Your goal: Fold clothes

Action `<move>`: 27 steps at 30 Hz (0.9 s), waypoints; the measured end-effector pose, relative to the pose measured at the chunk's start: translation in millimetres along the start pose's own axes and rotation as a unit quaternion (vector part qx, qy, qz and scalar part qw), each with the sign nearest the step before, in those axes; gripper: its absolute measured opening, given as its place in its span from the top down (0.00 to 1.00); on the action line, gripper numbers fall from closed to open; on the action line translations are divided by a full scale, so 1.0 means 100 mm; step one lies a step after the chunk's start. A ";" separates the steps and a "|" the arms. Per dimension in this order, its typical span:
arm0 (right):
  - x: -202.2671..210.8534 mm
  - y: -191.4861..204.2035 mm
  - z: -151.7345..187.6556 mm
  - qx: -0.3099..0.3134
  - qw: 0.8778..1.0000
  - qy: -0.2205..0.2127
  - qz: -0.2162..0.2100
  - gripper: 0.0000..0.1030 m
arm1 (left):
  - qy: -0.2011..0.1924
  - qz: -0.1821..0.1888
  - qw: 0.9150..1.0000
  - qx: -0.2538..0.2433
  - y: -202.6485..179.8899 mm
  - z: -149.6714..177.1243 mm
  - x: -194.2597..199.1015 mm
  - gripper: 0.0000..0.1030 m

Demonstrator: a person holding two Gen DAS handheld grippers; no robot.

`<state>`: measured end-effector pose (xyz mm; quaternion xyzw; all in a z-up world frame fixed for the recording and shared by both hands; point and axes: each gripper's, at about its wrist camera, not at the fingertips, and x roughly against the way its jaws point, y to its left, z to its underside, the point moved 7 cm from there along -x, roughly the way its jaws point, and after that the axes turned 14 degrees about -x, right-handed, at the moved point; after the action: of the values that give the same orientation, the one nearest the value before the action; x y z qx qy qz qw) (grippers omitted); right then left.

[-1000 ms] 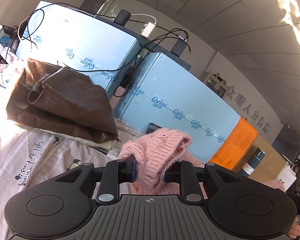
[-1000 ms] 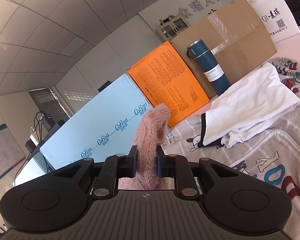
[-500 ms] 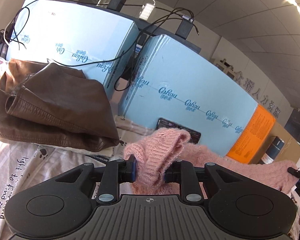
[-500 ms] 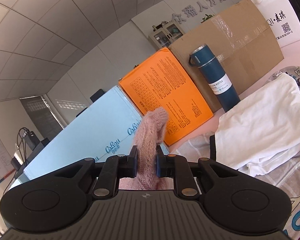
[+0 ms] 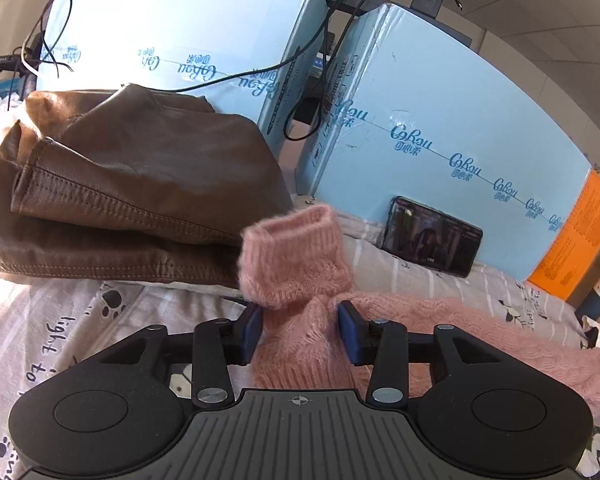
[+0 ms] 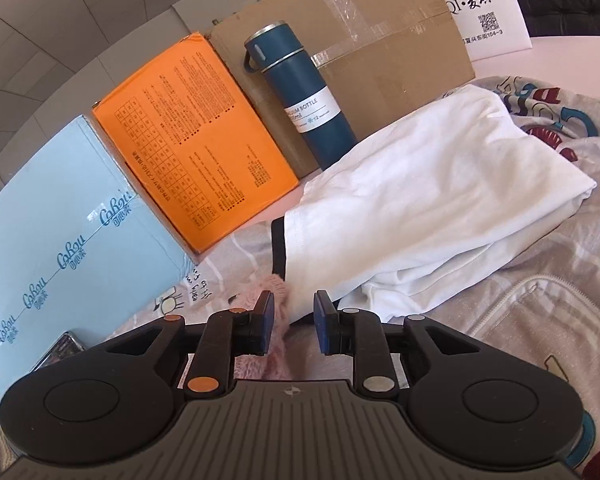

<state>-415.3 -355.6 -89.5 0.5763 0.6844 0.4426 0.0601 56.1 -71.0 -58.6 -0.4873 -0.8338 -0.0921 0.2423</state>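
A pink sweater (image 5: 440,320) is laid across the printed sheet (image 5: 60,320), its long axis running crosswise between the two grippers. At the left gripper (image 5: 300,330) the jaws are opening; a bunched sleeve stands between the pads, but the right pad no longer seems pressed on it, and the ribbed cuff (image 5: 296,232) rises just ahead of the tips, pointing up and away toward the brown jacket (image 5: 140,176). At the right gripper (image 6: 293,322) the jaws are also opening; the other fuzzy end (image 6: 274,286) is seen against the inner pad only, with a clear gap to the outer pad, so it is judged released or nearly so. That end lies just beside the folded white shirt (image 6: 440,200). Each end is nearer its own gripper, so a regrasp would be made straight ahead and low.
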 end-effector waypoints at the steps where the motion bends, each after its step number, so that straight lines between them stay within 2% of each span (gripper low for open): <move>1: 0.00 -0.02 -0.01 -0.004 1.000 0.000 0.000 0.77 | -0.010 -0.025 1.000 0.000 0.06 -0.02 0.03 0.29; 2: 0.01 -0.03 -0.02 -0.007 1.000 0.001 -0.001 0.74 | -0.018 -0.039 0.999 0.003 0.11 -0.03 0.06 0.25; 3: 0.01 -0.04 -0.02 -0.008 1.000 0.002 -0.002 0.73 | -0.024 -0.049 0.999 0.005 0.17 -0.04 0.10 0.25; 8: 0.06 0.01 -0.02 -0.007 1.000 -0.003 -0.021 0.67 | -0.062 -0.054 0.997 -0.011 0.21 -0.14 0.30 0.25; 11: 0.13 0.09 0.00 -0.007 0.998 0.000 -0.059 0.61 | -0.101 -0.040 0.992 -0.064 -0.03 -0.24 0.36 0.25; 14: 0.20 0.22 0.06 0.011 0.995 0.005 -0.097 0.52 | -0.105 -0.019 0.984 -0.143 -0.41 -0.29 0.29 0.18; 17: 0.24 0.35 0.16 0.039 0.991 0.024 -0.125 0.40 | -0.061 0.016 0.976 -0.208 -0.80 -0.27 0.03 0.18; 20: 0.26 0.45 0.27 0.072 0.987 0.040 -0.135 0.38 | -0.011 0.062 0.967 -0.246 -1.12 -0.22 -0.29 0.18; 23: 0.27 0.49 0.35 0.090 0.985 0.048 -0.138 0.35 | 0.043 0.099 0.966 -0.235 -1.20 -0.13 -0.64 0.18; 25: 0.28 0.50 0.38 0.097 0.984 0.051 -0.137 0.33 | 0.065 0.117 0.969 -0.208 -1.19 -0.02 -0.73 0.19; 27: 0.28 0.50 0.39 0.100 0.984 0.054 -0.137 0.31 | 0.053 0.121 0.969 -0.207 -1.20 0.02 -0.72 0.19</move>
<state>-364.4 -314.1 -67.3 0.4553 0.8000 0.3899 0.0255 -17.9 -186.3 -85.7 -0.6188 -0.7172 -0.2586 0.1894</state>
